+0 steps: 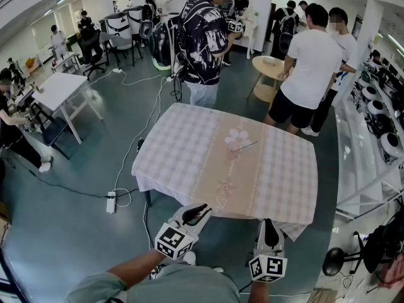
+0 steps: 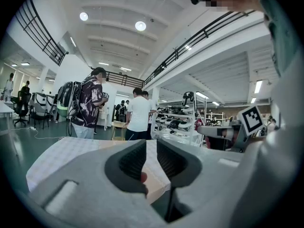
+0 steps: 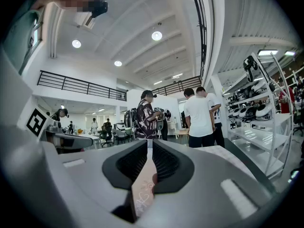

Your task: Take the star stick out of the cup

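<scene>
- The grey hand-held left gripper (image 1: 203,208) hangs just short of the table's near edge. Its black jaws are a little apart, with nothing between them.
- Beside it, the grey right gripper (image 1: 270,223) has its jaws all but together, gripping nothing.
- The square table (image 1: 177,150) wears a pink-and-white checked cloth with a beige floral band.
- The thin grey star stick (image 1: 243,146) lies flat on that band, well apart from both grippers.
- Beyond stand a person in a dark patterned shirt (image 1: 203,36) and a person in a white T-shirt (image 1: 312,62).
</scene>
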The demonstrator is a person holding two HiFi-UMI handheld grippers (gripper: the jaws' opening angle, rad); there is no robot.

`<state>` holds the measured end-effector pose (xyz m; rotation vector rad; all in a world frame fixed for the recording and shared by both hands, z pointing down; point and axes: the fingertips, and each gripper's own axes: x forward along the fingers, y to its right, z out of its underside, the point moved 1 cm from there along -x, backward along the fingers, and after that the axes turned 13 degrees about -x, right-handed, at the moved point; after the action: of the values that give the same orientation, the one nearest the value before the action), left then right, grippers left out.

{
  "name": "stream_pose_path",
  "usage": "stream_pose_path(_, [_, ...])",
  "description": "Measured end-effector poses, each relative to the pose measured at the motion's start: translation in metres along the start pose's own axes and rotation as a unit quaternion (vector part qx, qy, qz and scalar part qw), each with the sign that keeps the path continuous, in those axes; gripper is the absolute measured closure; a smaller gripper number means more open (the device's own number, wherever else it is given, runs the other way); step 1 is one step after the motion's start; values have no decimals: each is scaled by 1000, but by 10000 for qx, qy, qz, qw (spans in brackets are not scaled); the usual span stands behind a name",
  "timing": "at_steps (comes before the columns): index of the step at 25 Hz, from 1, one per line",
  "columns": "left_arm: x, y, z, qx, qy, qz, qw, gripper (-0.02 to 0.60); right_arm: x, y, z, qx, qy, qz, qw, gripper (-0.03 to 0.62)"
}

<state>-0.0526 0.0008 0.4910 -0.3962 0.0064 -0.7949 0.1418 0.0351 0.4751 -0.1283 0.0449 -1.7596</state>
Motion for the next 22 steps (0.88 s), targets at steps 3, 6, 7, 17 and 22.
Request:
stream_pose_path(3, [4, -4, -8, -7, -2, -11, 10000, 506, 8, 0, -5, 0, -19, -12, 10000, 560])
stream_pose_path(6, [1, -6, -12, -22, -6, 1, 10000, 506, 10, -4, -9, -22, -41, -9, 10000, 560])
stream_pose_path(7, [-1, -7, -13, -22, -5, 4, 10000, 506, 9, -5, -10, -23, -31, -7, 10000, 560])
stream_pose_path(17, [-19, -18, -20, -103, -20, -18, 9999, 506, 12, -17, -23, 288, 21, -59, 9996, 482])
stream_pose_path(22, [-13, -31, -23, -113, 30, 26, 9999, 506, 32, -14, -13, 181, -99, 26, 9998, 483])
